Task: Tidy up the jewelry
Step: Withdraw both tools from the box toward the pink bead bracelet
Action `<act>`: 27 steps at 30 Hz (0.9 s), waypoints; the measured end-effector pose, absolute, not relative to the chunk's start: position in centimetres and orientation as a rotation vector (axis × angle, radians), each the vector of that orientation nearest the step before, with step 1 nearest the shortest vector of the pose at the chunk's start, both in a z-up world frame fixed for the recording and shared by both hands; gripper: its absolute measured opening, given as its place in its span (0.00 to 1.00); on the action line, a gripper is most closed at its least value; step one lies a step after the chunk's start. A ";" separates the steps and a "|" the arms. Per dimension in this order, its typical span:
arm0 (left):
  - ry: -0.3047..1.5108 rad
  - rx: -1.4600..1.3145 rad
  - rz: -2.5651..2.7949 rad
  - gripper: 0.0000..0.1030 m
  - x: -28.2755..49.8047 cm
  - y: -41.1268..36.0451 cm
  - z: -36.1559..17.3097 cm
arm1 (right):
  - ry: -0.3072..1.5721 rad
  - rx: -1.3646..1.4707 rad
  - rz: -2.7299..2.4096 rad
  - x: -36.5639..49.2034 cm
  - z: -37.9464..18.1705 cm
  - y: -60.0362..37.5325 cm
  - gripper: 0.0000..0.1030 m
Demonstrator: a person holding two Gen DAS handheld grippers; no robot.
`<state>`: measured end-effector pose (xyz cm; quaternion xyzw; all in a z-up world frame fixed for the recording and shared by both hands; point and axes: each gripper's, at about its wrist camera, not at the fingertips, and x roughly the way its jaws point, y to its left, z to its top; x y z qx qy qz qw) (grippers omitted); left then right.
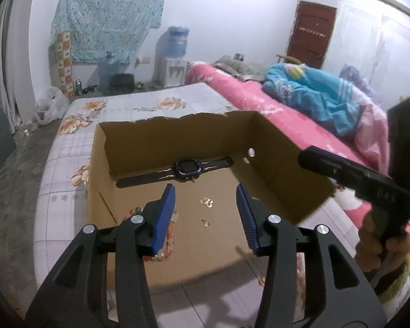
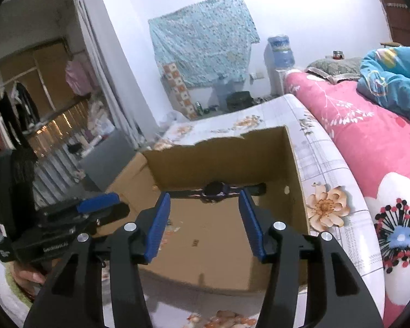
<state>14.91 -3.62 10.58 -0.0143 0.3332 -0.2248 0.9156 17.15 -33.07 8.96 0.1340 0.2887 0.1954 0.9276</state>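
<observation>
Left wrist view: both grippers, left (image 1: 205, 213) and right (image 2: 203, 218), gape empty over the box (image 1: 273, 164), earrings (image 1: 206, 202) between left's jaws, likely next to pinch.

A bed (image 1: 68, 164) covered in a pale checked sheet printed with peach flowers carries an open brown cardboard box (image 1: 276, 164), with a rumpled pink floral quilt (image 2: 369, 147) lying along its far side beside the box.
</observation>
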 end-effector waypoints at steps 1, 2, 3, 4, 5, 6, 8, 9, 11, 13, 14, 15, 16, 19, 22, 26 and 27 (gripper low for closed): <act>0.678 -0.032 -0.473 0.47 14.3 -3.4 10.7 | 0.583 0.283 0.411 16.7 9.2 -33.3 0.51; 0.669 -0.033 -0.489 0.47 13.6 -3.1 10.8 | 0.573 0.292 0.424 16.1 9.5 -33.6 0.53; 0.654 -0.034 -0.507 0.49 12.6 -2.8 11.0 | 0.565 0.301 0.434 15.5 9.6 -34.0 0.56; 0.647 -0.033 -0.516 0.52 12.0 -2.6 11.1 | 0.557 0.310 0.445 14.8 9.7 -34.5 0.58; 0.642 -0.033 -0.527 0.54 11.3 -2.4 11.1 | 0.557 0.313 0.450 14.4 9.7 -34.8 0.58; 0.638 -0.031 -0.542 0.55 10.4 -2.2 11.0 | 0.559 0.314 0.451 13.8 9.6 -35.3 0.58; 0.645 -0.027 -0.564 0.55 9.2 -2.1 10.7 | 0.577 0.309 0.443 12.6 9.1 -36.2 0.58; 0.652 -0.025 -0.574 0.56 8.8 -2.2 10.4 | 0.590 0.309 0.441 12.1 8.7 -36.6 0.58; 0.676 -0.024 -0.596 0.56 7.8 -2.2 9.5 | 0.622 0.314 0.440 11.3 7.8 -37.3 0.58; 0.709 -0.019 -0.617 0.56 7.1 -2.4 8.2 | 0.661 0.318 0.435 10.4 6.8 -37.7 0.58; 0.728 -0.014 -0.623 0.56 6.9 -2.7 7.4 | 0.677 0.318 0.431 10.1 6.3 -37.8 0.58; 0.746 -0.007 -0.627 0.56 6.6 -3.0 6.6 | 0.695 0.316 0.426 9.8 5.7 -37.8 0.58; 0.758 -0.001 -0.630 0.56 6.5 -3.3 6.0 | 0.712 0.318 0.422 9.5 5.2 -37.8 0.58; 0.811 -0.014 -0.658 0.55 6.7 -4.6 4.0 | 0.784 0.343 0.428 9.2 2.8 -37.4 0.58; 0.831 0.026 -0.674 0.50 6.8 -6.2 2.6 | 0.839 0.331 0.431 9.1 1.0 -36.7 0.52; 0.841 0.113 -0.696 0.40 6.9 -8.5 1.2 | 0.892 0.300 0.445 9.1 -1.2 -35.6 0.43; 0.847 0.131 -0.705 0.37 7.1 -9.1 0.9 | 0.898 0.293 0.447 9.1 -1.5 -35.4 0.41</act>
